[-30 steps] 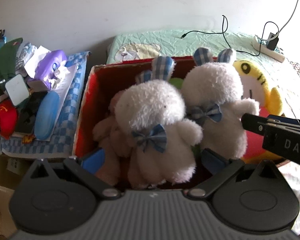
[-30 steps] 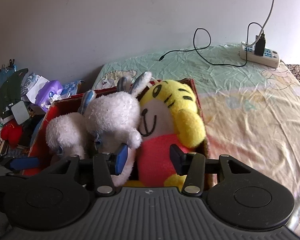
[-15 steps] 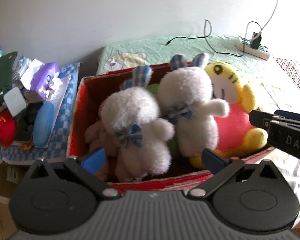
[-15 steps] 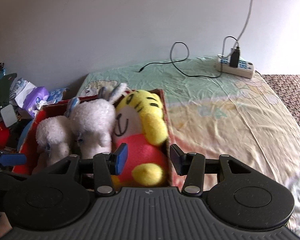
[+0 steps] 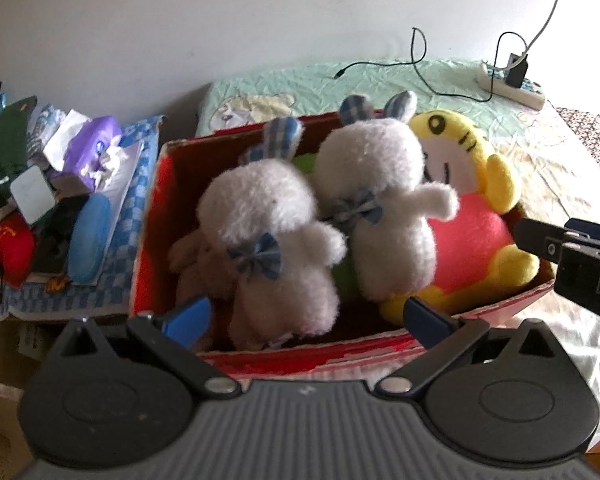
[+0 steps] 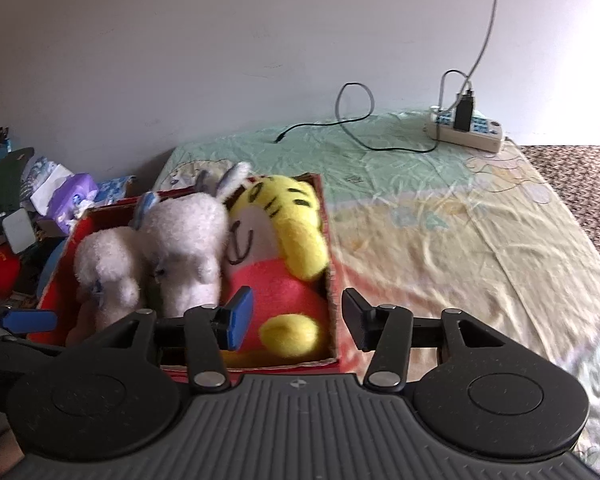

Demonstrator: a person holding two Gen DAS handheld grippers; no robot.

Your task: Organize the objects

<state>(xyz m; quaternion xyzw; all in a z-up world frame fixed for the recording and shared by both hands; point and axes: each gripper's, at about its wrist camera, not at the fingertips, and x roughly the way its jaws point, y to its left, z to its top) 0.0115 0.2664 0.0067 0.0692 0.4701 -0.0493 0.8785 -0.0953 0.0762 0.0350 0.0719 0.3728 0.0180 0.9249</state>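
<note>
Both grippers hover at the red box's (image 5: 148, 240) near rim: left gripper (image 5: 306, 320) spread wide, empty; right gripper (image 6: 296, 318) just opening, gripping nothing. Two white bunnies (image 5: 268, 236) and a yellow tiger (image 6: 288, 232) sit inside the box.

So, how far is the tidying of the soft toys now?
Looks nearly done: two white rabbit plushes and the yellow tiger plush sit in the red box. Nothing is in hand; the left tongs and right tongs are open and empty. Left, maybe: the side clutter.
</note>
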